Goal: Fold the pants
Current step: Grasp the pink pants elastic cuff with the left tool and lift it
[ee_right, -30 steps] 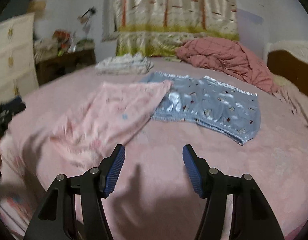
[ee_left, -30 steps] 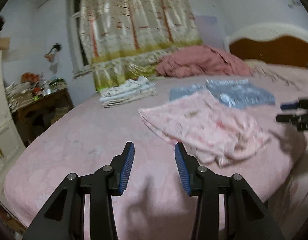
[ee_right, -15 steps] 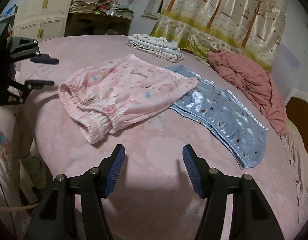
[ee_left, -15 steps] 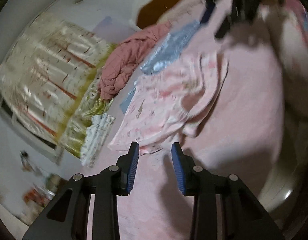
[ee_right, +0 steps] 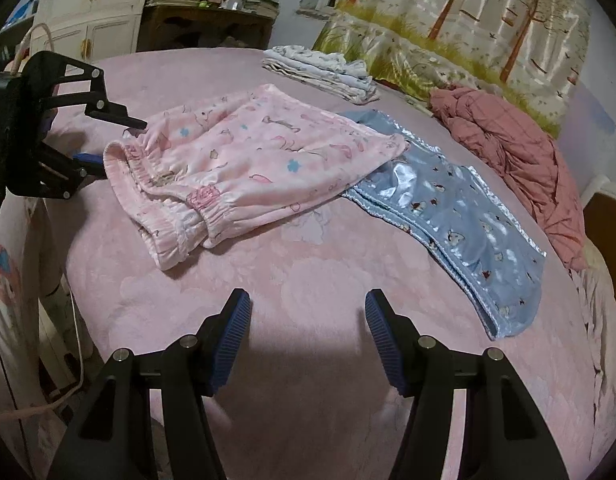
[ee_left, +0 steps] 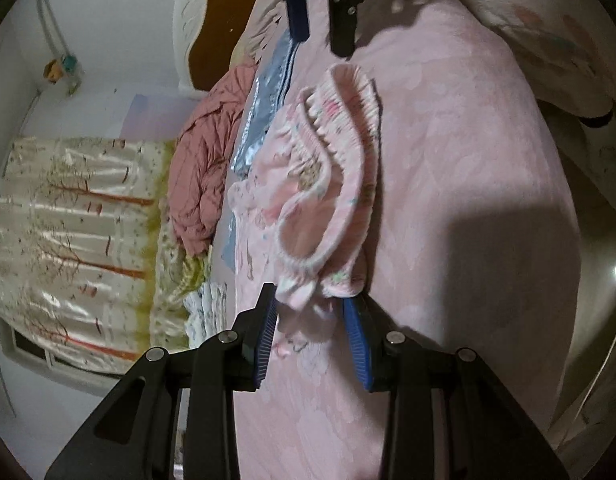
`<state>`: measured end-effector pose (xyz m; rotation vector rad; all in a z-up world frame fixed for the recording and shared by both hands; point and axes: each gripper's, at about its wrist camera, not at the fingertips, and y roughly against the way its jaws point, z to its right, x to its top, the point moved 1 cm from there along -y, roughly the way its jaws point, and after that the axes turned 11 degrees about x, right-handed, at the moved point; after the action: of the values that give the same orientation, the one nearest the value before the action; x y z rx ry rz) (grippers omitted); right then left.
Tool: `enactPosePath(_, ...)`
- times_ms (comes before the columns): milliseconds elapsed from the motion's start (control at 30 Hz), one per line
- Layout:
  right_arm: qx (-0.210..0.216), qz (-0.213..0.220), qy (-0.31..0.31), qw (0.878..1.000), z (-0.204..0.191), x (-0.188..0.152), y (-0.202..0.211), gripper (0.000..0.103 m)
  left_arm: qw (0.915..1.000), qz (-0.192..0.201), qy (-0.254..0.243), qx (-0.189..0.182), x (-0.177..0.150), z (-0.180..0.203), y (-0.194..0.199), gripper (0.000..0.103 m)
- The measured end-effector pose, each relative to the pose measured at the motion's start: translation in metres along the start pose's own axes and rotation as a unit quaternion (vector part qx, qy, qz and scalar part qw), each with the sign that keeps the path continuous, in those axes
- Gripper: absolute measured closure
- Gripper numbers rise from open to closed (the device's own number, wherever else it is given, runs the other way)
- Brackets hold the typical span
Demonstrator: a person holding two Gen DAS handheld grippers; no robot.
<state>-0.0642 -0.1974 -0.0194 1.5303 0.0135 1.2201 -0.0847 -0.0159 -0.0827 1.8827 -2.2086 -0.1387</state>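
Observation:
Pink patterned pants (ee_right: 248,160) lie on the pink bed, waistband toward the bed's near-left edge, partly over blue satin pants (ee_right: 459,216). In the left wrist view the pink pants (ee_left: 308,184) show their elastic waistband, and its corner sits between the blue pads of my left gripper (ee_left: 312,322), which is open around it. The left gripper (ee_right: 104,148) also shows in the right wrist view at the waistband's left corner. My right gripper (ee_right: 308,328) is open and empty above bare bedspread, short of the waistband. It shows at the top of the left wrist view (ee_left: 319,12).
A crumpled rose quilt (ee_right: 519,156) lies at the bed's far right. Folded white clothes (ee_right: 323,72) sit at the far edge by the tree-print curtain (ee_right: 467,20). A white cabinet (ee_right: 92,16) and cluttered wooden table (ee_right: 212,24) stand beyond the bed. The headboard (ee_left: 224,40) is at one end.
My left gripper rolled sideways and moved in to the waistband corner, which now sits between its pads. My right gripper swung toward the waistband and came closer to the bed.

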Motion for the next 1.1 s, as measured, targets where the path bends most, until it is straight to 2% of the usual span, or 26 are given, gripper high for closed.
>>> enactPosePath(67, 0.004, 0.0, 0.002, 1.0, 0.001, 0.001, -0.002, 0.041, 0.9998, 0.011, -0.011, 0.012, 0.0, 0.004, 0.001, 0.069)
enactPosePath(133, 0.007, 0.002, -0.001, 1.0, 0.002, 0.001, -0.004, 0.041, 0.9987, 0.027, -0.014, 0.04, 0.001, 0.009, 0.005, 0.068)
enactPosePath(233, 0.017, 0.005, -0.015, 1.0, 0.005, 0.001, -0.006, 0.041, 0.9957, 0.047, -0.002, 0.08, -0.003, 0.007, 0.008, 0.061)
enactPosePath(333, 0.024, 0.008, -0.028, 0.999, 0.009, -0.002, -0.006, 0.041, 0.9933, 0.056, 0.005, 0.101, -0.007, 0.007, 0.011, 0.059)
enactPosePath(467, 0.031, 0.004, -0.023, 0.999, 0.009, -0.004, -0.006, 0.041, 0.9916, 0.067, 0.005, 0.111, -0.004, 0.007, 0.012, 0.059)
enactPosePath(600, 0.05, -0.013, 0.011, 0.999, 0.001, -0.001, -0.007, 0.041, 0.9917, 0.074, 0.029, 0.101, 0.0, -0.002, 0.007, 0.061)
enactPosePath(700, 0.051, -0.016, 0.031, 0.998, -0.006, 0.001, -0.006, 0.041, 0.9918, 0.081, 0.033, 0.093, 0.003, -0.002, 0.004, 0.07)
enactPosePath(767, 0.051, -0.019, 0.039, 0.998, -0.008, 0.001, -0.008, 0.041, 0.9921, 0.082, 0.038, 0.087, 0.004, -0.004, 0.003, 0.082)
enactPosePath(800, 0.052, -0.021, 0.044, 0.997, -0.01, 0.001, -0.009, 0.041, 0.9921, 0.082, 0.047, 0.082, 0.005, -0.007, 0.003, 0.083)
enactPosePath(933, 0.058, -0.001, 0.081, 0.995, -0.017, 0.003, -0.005, 0.041, 0.9902, 0.066, 0.115, 0.043, 0.003, -0.035, 0.002, 0.085)
enactPosePath(1100, 0.052, 0.047, 0.161, 0.984, -0.038, 0.014, 0.0, 0.041, 0.9759, 0.03, 0.215, -0.017, -0.007, -0.073, -0.009, 0.086)
